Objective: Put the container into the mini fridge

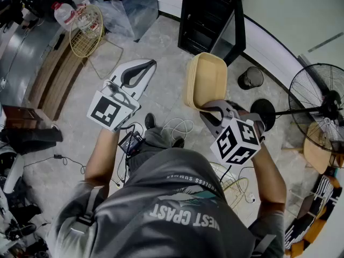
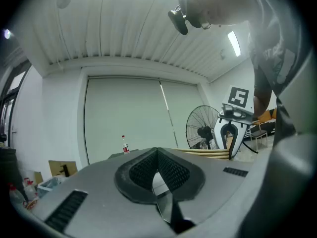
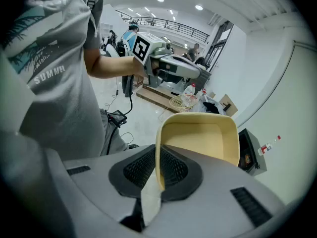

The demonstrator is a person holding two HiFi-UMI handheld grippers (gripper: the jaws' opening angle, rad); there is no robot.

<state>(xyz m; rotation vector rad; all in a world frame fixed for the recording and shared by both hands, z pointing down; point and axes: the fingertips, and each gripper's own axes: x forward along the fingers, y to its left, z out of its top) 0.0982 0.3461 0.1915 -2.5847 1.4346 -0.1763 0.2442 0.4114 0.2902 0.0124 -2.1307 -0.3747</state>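
Carrying the container (image 1: 207, 79) by its rim, the right tongs (image 1: 210, 107) are clamped on one thin wall and hold it in the air above the floor, well apart from the black fridge (image 1: 209, 15). I think the grip must stay firm while the container goes level toward the fridge. The left tongs (image 1: 146, 64) are together and empty, free to steady the door.
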